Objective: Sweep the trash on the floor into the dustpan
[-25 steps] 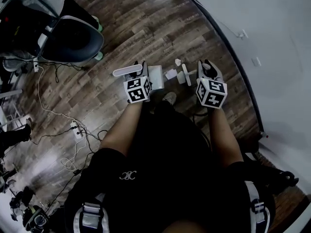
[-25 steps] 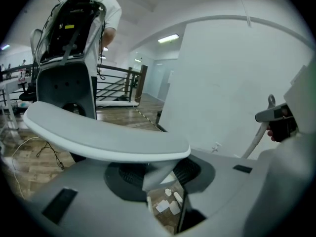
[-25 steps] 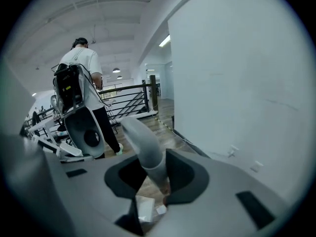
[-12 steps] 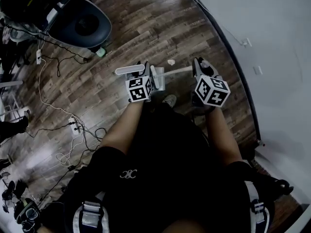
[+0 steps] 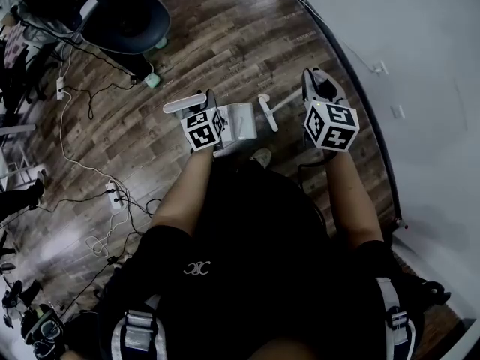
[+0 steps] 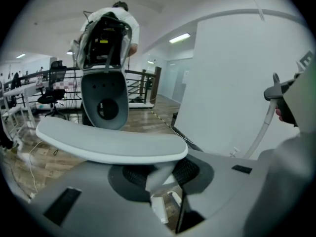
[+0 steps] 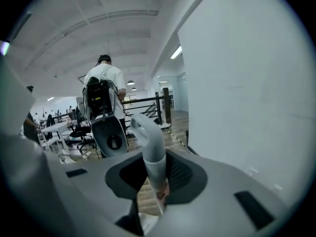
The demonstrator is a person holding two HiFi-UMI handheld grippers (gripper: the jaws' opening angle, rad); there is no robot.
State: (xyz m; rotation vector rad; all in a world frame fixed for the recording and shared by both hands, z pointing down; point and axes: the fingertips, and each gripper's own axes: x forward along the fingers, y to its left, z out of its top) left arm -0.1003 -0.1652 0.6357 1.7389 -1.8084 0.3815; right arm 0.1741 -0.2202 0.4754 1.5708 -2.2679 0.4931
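Observation:
My left gripper (image 5: 209,100) is shut on the stem under the dustpan's white crossbar handle (image 5: 185,104), and the pale dustpan (image 5: 238,121) hangs just right of it over the wooden floor. The left gripper view has that crossbar (image 6: 112,143) lying across the jaws. My right gripper (image 5: 314,79) is shut on the grey broom handle (image 7: 151,151). The broom's stick runs left to its small white head (image 5: 263,112) beside the dustpan. A white scrap (image 6: 159,210) shows below the left jaws. I see no loose trash on the floor in the head view.
A dark round chair (image 5: 124,19) stands at the back left, with cables (image 5: 73,160) and a power strip (image 5: 116,199) trailing over the floor. A white wall (image 5: 420,58) curves along the right. A person (image 6: 106,36) stands ahead with their back turned.
Both grippers moved slightly away from the body. The broom head swung toward the dustpan. The white scraps that lay between the grippers a second ago are out of sight.

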